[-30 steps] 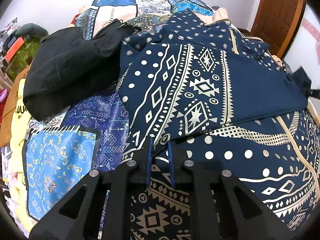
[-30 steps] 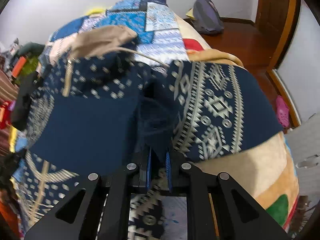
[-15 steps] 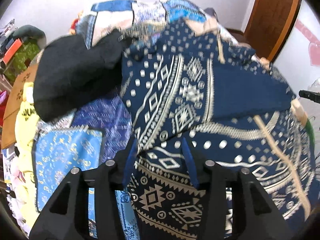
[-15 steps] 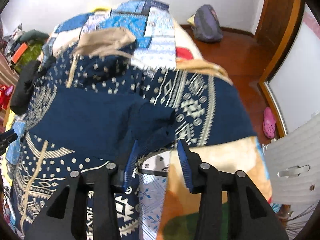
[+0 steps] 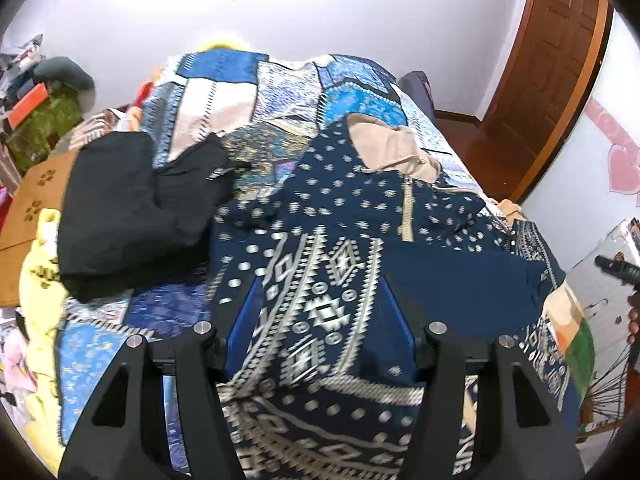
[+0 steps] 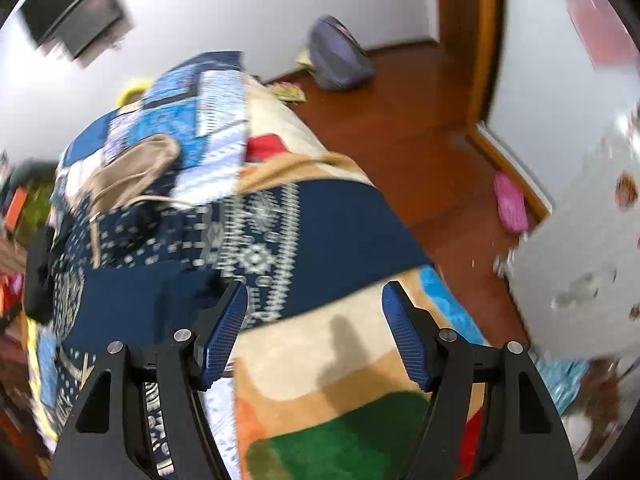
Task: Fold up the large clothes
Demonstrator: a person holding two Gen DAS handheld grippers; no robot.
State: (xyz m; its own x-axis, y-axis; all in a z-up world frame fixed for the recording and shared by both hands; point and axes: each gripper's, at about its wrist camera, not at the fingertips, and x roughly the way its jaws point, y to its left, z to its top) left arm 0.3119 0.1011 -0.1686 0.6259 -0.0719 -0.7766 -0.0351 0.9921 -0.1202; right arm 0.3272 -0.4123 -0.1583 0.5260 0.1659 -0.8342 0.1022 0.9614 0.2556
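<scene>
Both grippers just let go. My left gripper [image 5: 320, 312] was clamped on the navy patterned hoodie [image 5: 320, 264] a second ago; now its jaws are opening, about half wide, hanging clear above the fabric with nothing pinched between the pads. Same on my right gripper [image 6: 316, 332]: it was shut on a dark navy fold, now the jaws are opening, empty, and the view has swung off toward the bed's right edge, over the beige, orange and green blanket [image 6: 332, 360] and the wooden floor [image 6: 400, 128]. The hoodie lies flat across the middle of the bed on the blue patchwork quilt [image 5: 248, 92], tan hood [image 5: 384, 148] toward the far end, zip running down the chest, both sleeves crossed inward over the front, with a plain navy panel on top at the right. A folded black garment [image 5: 120, 208] sits at the bed's left edge, just beside it. My read: the sleeve fold-in is done and released cleanly. Next is probably regripping the hem or shoulders for the crosswise fold. Right view is motion-blurred, so I can't judge fine fabric edges there.
</scene>
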